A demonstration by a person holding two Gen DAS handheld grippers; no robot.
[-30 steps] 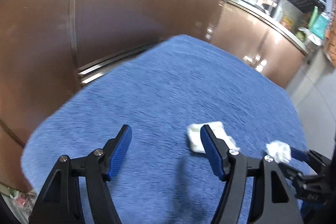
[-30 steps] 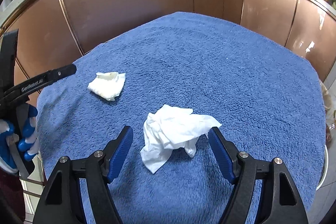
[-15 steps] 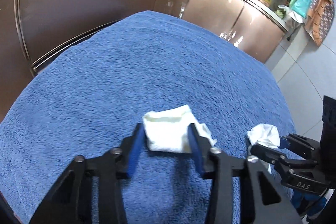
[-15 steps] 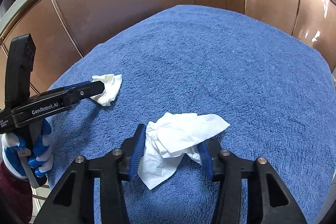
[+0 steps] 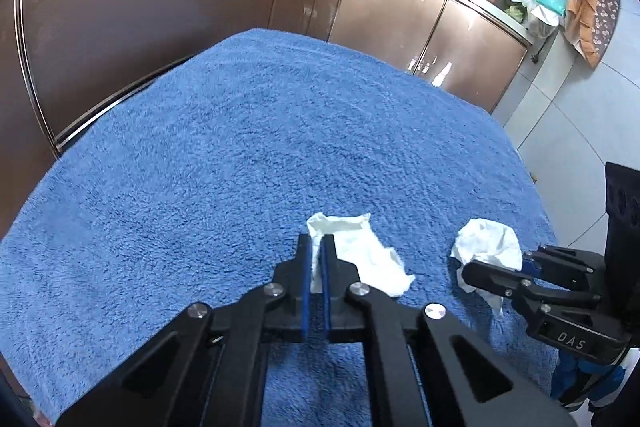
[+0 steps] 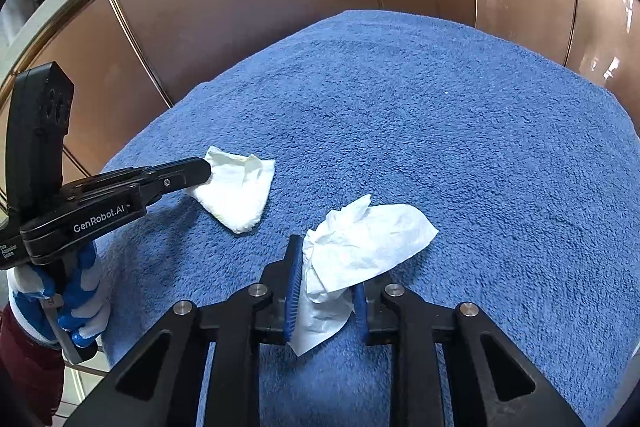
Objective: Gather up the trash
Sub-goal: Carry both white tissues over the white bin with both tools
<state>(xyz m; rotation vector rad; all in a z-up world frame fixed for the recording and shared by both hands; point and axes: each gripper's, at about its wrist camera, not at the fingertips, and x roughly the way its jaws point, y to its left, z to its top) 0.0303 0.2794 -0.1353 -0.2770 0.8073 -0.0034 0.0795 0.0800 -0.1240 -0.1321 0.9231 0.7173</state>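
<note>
A: Quickly, grips? 
B: Left gripper (image 5: 316, 259) pinches the folded tissue (image 5: 360, 259) by its 9 o'clock edge; right gripper (image 6: 326, 287) is closing on the crumpled tissue (image 6: 360, 247), both on the blue towel (image 6: 440, 107). 
A: Risk? 
B: Thin edge hold, could tear or slip when lifted.

Two crumpled tissues (image 6: 240, 191) (image 6: 368, 239), one blue towel (image 6: 440, 107), two grippers (image 5: 316, 247) (image 6: 326, 283)
</note>
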